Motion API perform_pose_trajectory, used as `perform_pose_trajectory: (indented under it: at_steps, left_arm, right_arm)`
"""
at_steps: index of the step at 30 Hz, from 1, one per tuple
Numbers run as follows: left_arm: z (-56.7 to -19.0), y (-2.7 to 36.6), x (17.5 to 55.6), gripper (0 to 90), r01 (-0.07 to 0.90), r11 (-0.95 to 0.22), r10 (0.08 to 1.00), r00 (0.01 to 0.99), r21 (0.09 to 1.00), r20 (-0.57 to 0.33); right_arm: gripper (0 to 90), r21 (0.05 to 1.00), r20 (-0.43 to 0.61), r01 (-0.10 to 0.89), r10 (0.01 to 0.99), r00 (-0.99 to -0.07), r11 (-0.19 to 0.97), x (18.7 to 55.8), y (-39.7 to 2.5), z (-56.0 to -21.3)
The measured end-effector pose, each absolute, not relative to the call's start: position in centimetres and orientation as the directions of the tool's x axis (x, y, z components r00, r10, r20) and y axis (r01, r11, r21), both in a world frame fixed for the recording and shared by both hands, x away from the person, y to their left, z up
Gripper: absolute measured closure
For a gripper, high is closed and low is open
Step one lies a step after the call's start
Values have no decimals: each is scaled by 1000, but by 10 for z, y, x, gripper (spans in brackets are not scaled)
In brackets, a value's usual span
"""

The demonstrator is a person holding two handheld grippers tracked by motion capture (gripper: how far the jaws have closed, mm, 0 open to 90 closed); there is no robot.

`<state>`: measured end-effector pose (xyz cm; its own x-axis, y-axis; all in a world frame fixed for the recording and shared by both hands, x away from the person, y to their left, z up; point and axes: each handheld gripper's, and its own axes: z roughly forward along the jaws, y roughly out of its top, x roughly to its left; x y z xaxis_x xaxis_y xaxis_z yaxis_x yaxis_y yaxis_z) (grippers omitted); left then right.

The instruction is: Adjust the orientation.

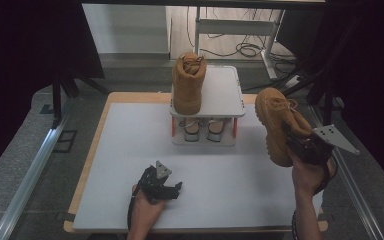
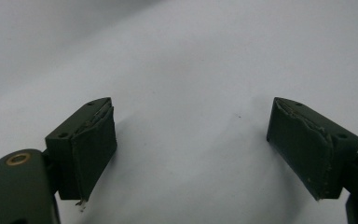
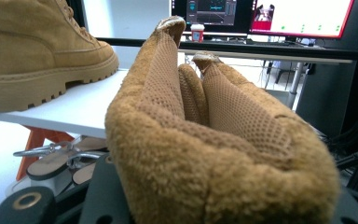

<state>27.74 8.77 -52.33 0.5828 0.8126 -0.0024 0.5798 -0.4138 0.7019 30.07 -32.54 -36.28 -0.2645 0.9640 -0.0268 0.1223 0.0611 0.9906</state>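
- While the white bench (image 1: pixel 130 165) is spread beneath both sets of fingers, a small two-level rack (image 1: pixel 220 100) is seen beyond them.
- One tan boot (image 1: pixel 187 82) is stood on the rack's top shelf, sandals (image 1: pixel 200 129) below it.
- A second tan boot (image 1: pixel 277 125) is held off the bench, its collar clamped between the right gripper (image 1: pixel 305 147) fingers.
- The left gripper (image 1: pixel 172 189) fingers (image 2: pixel 91 149) are spread wide, nothing between them, low over the bench.

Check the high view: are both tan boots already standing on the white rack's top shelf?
No. One boot stands on the rack, while the right tool holds the other boot in the air beside it.
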Motion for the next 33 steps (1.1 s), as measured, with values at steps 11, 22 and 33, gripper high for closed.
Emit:
perform_pose_trajectory:
  at_steps: [11, 22, 33]
  left_arm:
    - [-523, 88, 278, 156, 580, -417, 812, 584, 700, -1]
    - [-523, 88, 278, 156, 579, -415, 812, 584, 702, -2]
    - [-523, 88, 277, 156, 579, -419, 811, 585, 699, 2]
  right_arm:
    - [539, 992, -38, 101, 959, -279, 69, 311, -318, -344]
    - [537, 993, -52, 84, 951, -304, 81, 323, -304, -329]
    - [537, 994, -58, 73, 945, -321, 85, 335, -291, -323]
